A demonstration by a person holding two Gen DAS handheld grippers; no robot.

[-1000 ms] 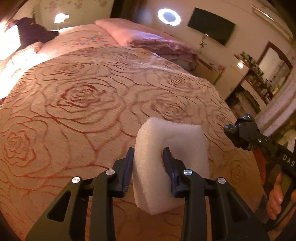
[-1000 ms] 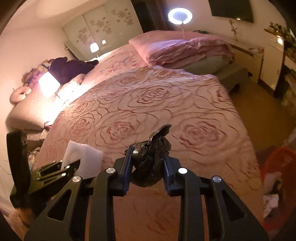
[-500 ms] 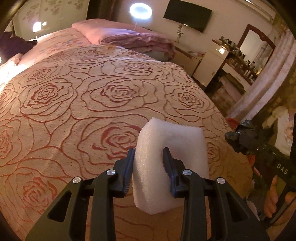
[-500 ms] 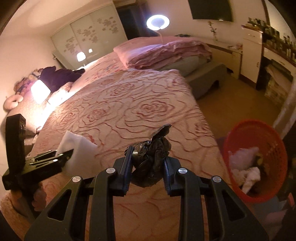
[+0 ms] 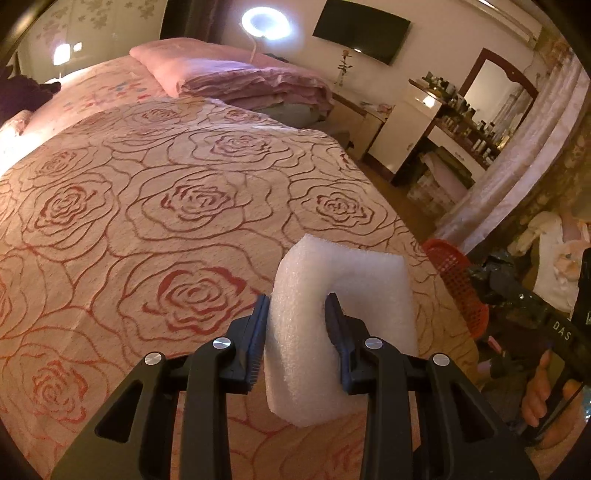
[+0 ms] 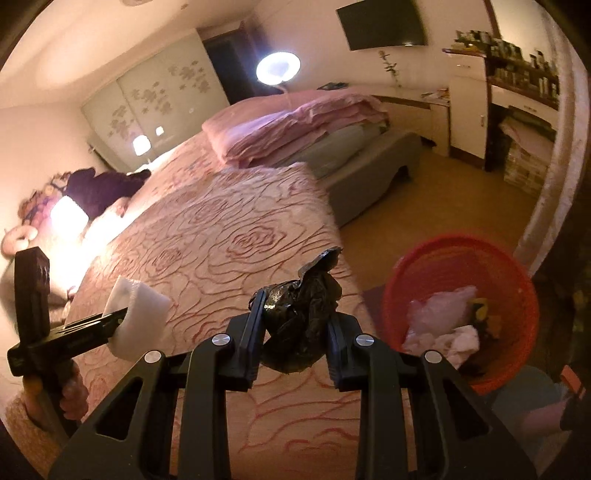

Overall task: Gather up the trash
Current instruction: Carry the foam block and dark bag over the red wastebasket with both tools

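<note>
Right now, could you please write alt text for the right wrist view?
The right gripper holds a crumpled black bag over a rose-patterned bed, with a red basket of trash on the floor to its right. At left, the left gripper holds white foam.

We note a rose-patterned bedspread (image 5: 155, 206), folded pink quilts (image 6: 295, 125), a ring light (image 6: 277, 68) and wall television (image 5: 360, 35).

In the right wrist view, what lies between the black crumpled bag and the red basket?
Only the bedspread's corner and bare floor, between black bag and red basket.
</note>
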